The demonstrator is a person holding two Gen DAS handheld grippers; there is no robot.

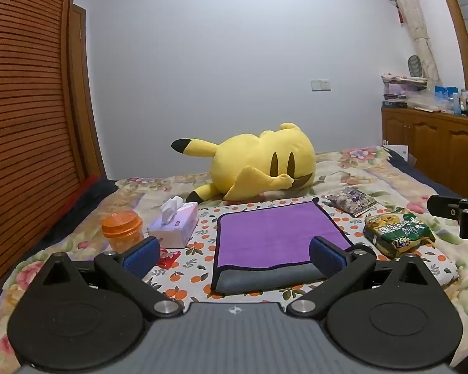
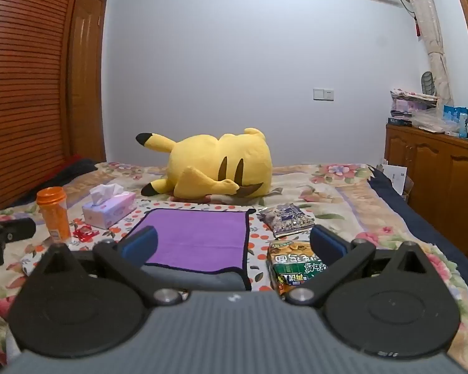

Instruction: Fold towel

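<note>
A purple towel (image 1: 274, 233) with black trim and a grey underside lies folded on an orange-patterned mat (image 1: 202, 261) on the bed; its grey layer shows along the near edge. It also shows in the right wrist view (image 2: 199, 237). My left gripper (image 1: 234, 254) is open and empty, hovering just before the towel's near edge. My right gripper (image 2: 234, 244) is open and empty, over the towel's near right part. The right gripper's body shows at the right edge of the left wrist view (image 1: 458, 212).
A yellow plush toy (image 1: 259, 165) lies behind the towel. A tissue box (image 1: 174, 227), an orange jar (image 1: 121, 229) and a red wrapper (image 1: 168, 257) are to the left. A green snack pack (image 1: 396, 233) and a purple packet (image 1: 352, 201) are to the right. A wooden cabinet (image 1: 436, 143) stands far right.
</note>
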